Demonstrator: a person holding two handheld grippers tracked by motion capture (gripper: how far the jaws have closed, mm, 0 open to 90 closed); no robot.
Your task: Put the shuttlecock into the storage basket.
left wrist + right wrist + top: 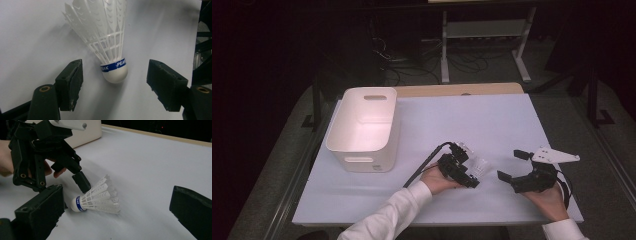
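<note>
The shuttlecock lies on its side on the white table, cork between the left gripper's half-open jaws — untouched, lined up for pinching. At three o'clock the right gripper waits wide open, empty.

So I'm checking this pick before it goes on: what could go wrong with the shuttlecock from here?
The shuttlecock lies on its side on the table with the left gripper open around its rounded cork, pads not touching. The jaws could squeeze it out forward as they close. If they land higher, they may crush the thin plastic skirt. The right gripper waits open close by, so the two could bump.
</note>
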